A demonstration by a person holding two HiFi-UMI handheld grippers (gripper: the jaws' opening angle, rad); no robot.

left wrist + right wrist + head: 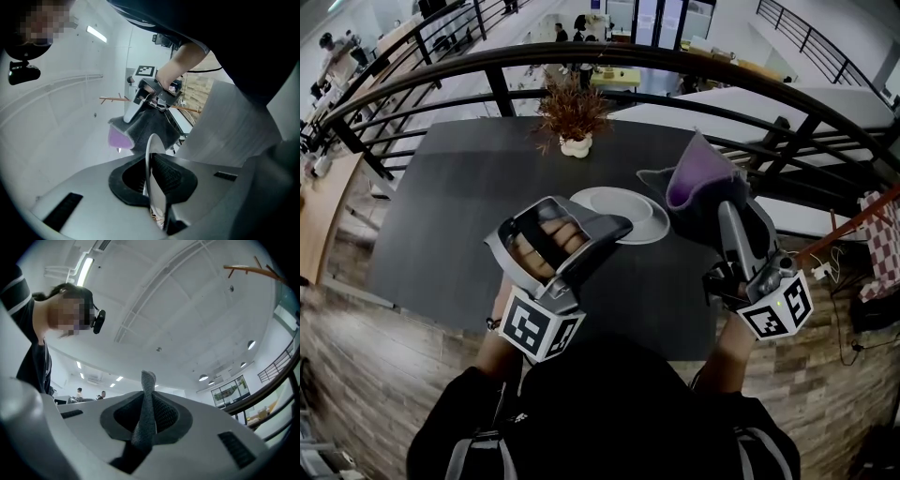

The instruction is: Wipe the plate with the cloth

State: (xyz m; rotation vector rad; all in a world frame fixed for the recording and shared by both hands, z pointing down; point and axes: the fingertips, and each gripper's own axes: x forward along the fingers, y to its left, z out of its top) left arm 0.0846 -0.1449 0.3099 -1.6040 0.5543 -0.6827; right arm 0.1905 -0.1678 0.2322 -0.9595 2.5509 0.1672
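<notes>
Our L gripper (152, 190) pinches the plate (628, 211) by its near rim, over the table (450, 216) middle, steadying it. R gripper (147, 420) clamps the cloth (698, 183) just beside it, prob. ready to wipe.

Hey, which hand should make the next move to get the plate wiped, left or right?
Right. The right gripper is shut on the cloth, just to the right of the plate, so it can likely bring the cloth across. The left gripper is clamped on the plate's rim, steadying it.
</notes>
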